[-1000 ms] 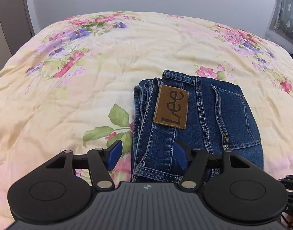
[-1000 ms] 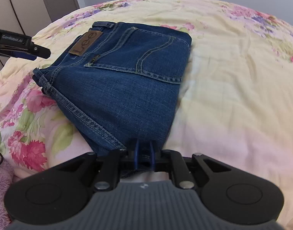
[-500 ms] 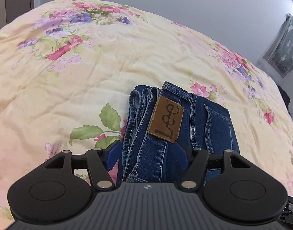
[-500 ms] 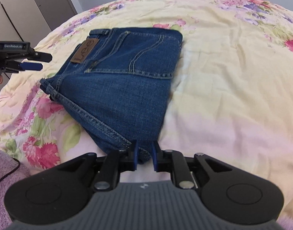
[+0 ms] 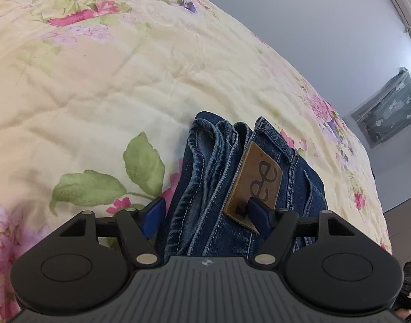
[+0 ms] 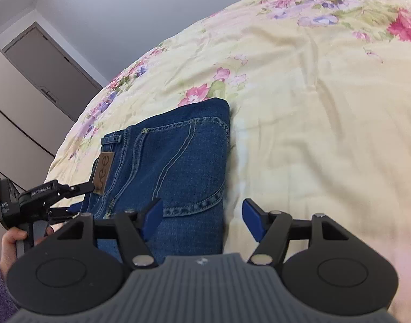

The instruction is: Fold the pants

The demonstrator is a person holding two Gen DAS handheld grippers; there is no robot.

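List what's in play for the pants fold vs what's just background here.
In play:
- folded jeans, leather patch up
- left gripper, open, straddling the waistband end
- right gripper, open, over the jeans' near edge

Background:
- floral quilt under the jeans
- wardrobe
- hanging cloth on the wall

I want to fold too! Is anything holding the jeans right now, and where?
Nothing grips them. The left tool is open around the jeans' stacked edge by the patch. The right tool is open over their corner.

R gripper (image 6: 202, 216) let go of jeans (image 6: 175, 161), now spread; L gripper (image 5: 205, 212) nearer waistband.
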